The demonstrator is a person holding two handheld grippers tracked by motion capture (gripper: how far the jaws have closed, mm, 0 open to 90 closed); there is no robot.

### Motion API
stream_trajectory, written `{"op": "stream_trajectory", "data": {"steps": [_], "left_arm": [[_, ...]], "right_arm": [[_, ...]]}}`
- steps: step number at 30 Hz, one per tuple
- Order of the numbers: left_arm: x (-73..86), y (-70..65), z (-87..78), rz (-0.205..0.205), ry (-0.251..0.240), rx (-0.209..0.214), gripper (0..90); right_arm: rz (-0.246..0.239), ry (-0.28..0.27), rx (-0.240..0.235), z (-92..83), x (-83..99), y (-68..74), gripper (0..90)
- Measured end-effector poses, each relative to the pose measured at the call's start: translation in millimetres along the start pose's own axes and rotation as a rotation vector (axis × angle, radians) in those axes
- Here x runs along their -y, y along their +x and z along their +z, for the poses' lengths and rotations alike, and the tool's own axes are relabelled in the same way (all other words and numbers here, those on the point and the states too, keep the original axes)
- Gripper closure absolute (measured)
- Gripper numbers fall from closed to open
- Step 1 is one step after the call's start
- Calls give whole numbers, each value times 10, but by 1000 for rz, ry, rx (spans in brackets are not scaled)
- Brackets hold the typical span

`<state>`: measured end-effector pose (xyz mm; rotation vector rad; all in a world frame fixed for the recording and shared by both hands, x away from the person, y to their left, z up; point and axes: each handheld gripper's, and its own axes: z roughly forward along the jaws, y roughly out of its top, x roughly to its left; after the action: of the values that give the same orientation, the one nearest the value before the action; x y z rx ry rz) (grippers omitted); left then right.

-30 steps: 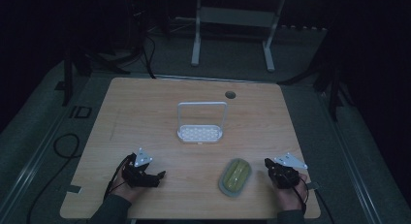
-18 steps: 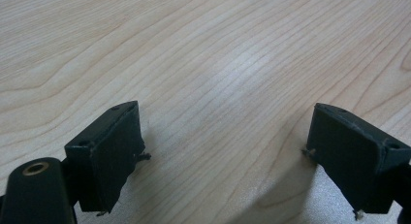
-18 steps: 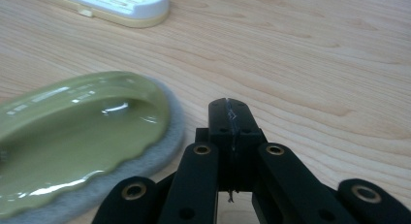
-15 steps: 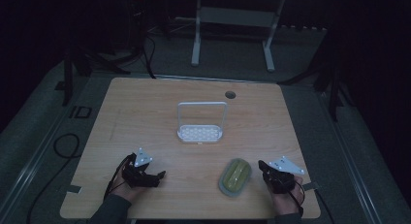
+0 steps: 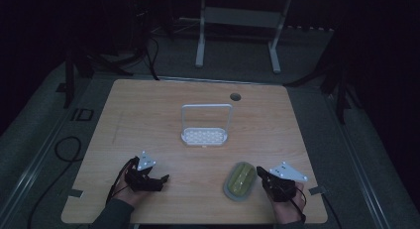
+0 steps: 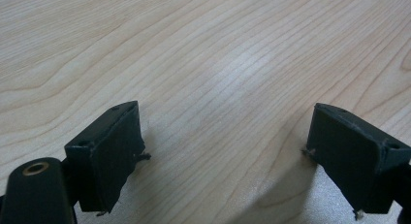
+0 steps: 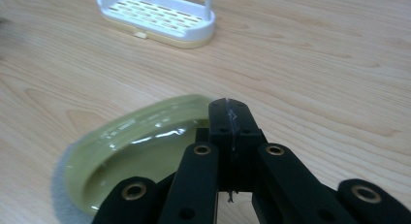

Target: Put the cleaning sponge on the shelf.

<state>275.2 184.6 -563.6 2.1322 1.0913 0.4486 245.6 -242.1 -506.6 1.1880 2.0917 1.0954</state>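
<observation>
On the worktop (image 5: 148, 120), a green dish (image 5: 240, 180) lies near-right, just beside the right hand-held gripper (image 5: 262, 174); a white rack (image 5: 204, 136) stands farther, centre.

A white perforated plastic rack with a tall wire hoop handle (image 5: 205, 136) is standing at the middle of the light wooden worktop (image 5: 148, 115). A round dark cable hole (image 5: 235, 96) is sitting near the far edge. Beyond, a grey metal stand (image 5: 237, 26) is resting on the dark floor.

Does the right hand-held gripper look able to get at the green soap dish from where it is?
Probably yes: the right hand-held gripper sits right beside the green soap dish with nothing between them, though its jaws are shut and would need opening first.
</observation>
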Motion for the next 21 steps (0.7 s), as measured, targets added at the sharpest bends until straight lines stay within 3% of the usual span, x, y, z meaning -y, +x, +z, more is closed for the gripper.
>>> {"op": "stream_trajectory", "data": {"steps": [21], "left_arm": [[0,0,0,0,0,0,128]], "right_arm": [[-52,-7,-105,44,-56,333,898]]}}
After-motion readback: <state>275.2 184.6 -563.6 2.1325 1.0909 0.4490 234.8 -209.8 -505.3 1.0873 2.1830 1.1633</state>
